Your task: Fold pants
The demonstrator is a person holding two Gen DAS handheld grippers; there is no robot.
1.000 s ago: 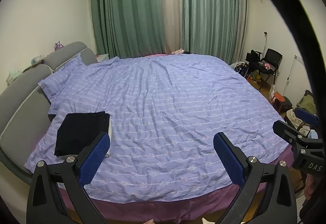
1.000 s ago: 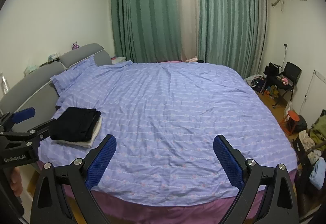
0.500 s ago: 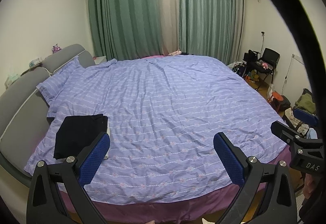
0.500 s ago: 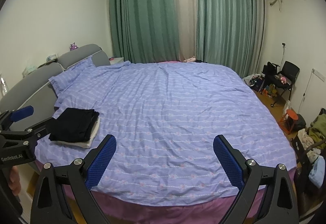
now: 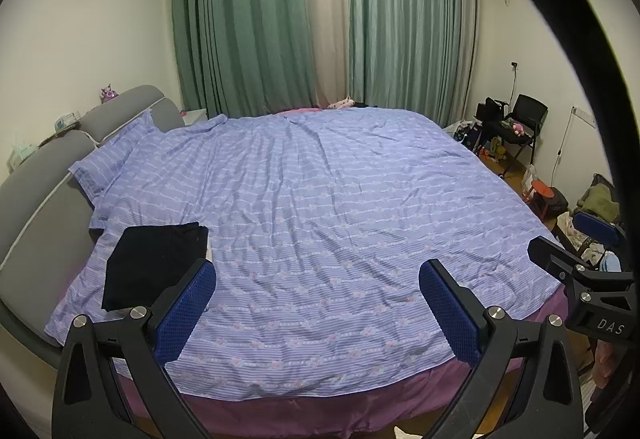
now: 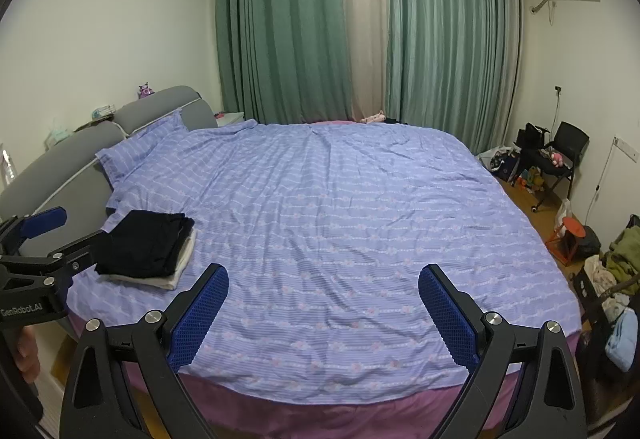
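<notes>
Folded black pants (image 5: 154, 261) lie on a folded white garment (image 6: 176, 273) at the near left of the bed (image 5: 340, 199), which has a purple striped cover. The black pants also show in the right wrist view (image 6: 148, 245). My left gripper (image 5: 316, 303) is open and empty, held above the bed's near edge, to the right of the stack. My right gripper (image 6: 322, 305) is open and empty too, over the near edge. Each gripper shows at the edge of the other's view.
A grey headboard (image 5: 44, 175) runs along the left. Green curtains (image 6: 288, 27) hang behind the bed. A black chair (image 6: 560, 155), a red stool (image 6: 570, 235) and piles of clothes (image 6: 616, 263) stand on the floor at the right.
Both grippers have drawn back slightly from the bed and stayed open. The folded stack has not moved.
</notes>
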